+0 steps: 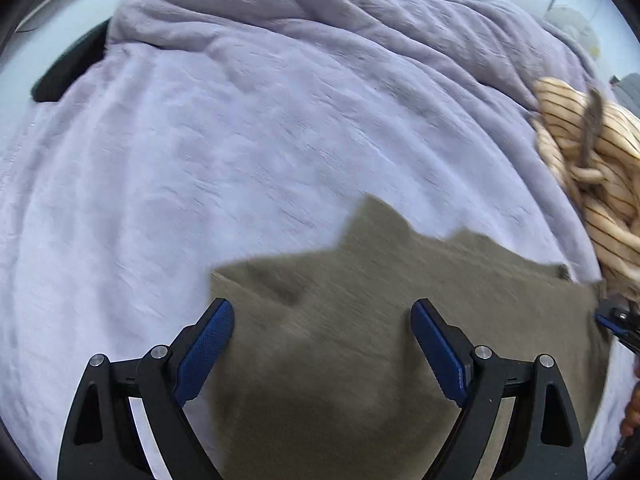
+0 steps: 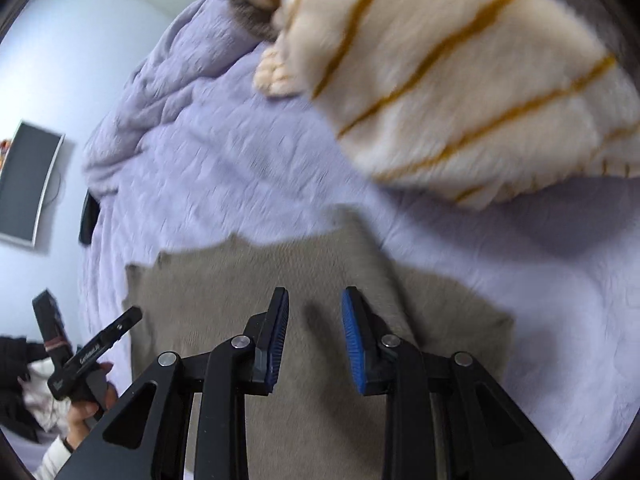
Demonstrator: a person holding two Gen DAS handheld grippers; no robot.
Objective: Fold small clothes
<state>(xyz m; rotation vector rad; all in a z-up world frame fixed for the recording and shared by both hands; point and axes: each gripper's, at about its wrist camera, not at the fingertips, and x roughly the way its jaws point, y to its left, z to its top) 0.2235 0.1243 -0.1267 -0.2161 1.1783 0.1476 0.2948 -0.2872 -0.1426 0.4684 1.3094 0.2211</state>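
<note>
An olive-brown small garment (image 1: pixel 360 312) lies flat on a lilac bedspread (image 1: pixel 200 160). My left gripper (image 1: pixel 322 312) hovers over its near part, wide open and empty. In the right wrist view the same garment (image 2: pixel 240 280) lies under my right gripper (image 2: pixel 315 300), whose jaws stand partly open with nothing between them. The left gripper's body (image 2: pixel 96 348) shows at the left edge of that view, held by a hand. The right gripper's tip (image 1: pixel 618 320) shows at the right edge of the left wrist view.
A cream garment with mustard stripes (image 2: pixel 460 80) lies bunched at the right, also in the left wrist view (image 1: pixel 592 160). The bedspread is rumpled into a ridge at the back (image 1: pixel 320 12). A wall screen (image 2: pixel 28 184) hangs left.
</note>
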